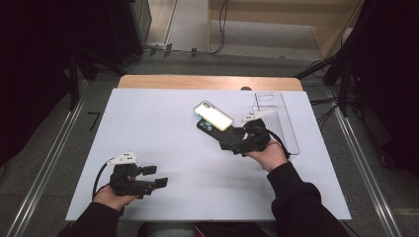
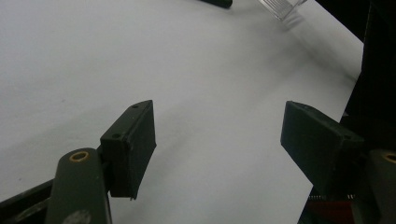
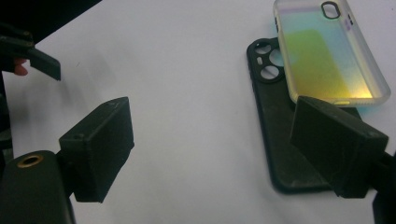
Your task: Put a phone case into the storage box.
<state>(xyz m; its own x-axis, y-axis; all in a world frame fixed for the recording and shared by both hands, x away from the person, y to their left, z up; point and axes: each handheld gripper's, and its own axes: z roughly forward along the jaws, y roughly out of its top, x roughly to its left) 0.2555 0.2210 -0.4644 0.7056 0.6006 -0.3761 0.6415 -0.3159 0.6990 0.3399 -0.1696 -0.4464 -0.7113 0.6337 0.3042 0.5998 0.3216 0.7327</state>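
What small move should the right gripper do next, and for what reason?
Probably ease the right gripper sideways toward the iridescent case: its jaws stand open and empty, and that case lies tilted over the black case, beside one jaw.

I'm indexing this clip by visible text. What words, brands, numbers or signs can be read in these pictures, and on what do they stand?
None can be read.
Iridescent phone case: no print or logo visible, just colour sheen.
Black phone case: plain back, no lettering visible.
Clear plastic tray: no label visible.
White table: bare of marks.
Left gripper and right gripper: no markings legible.
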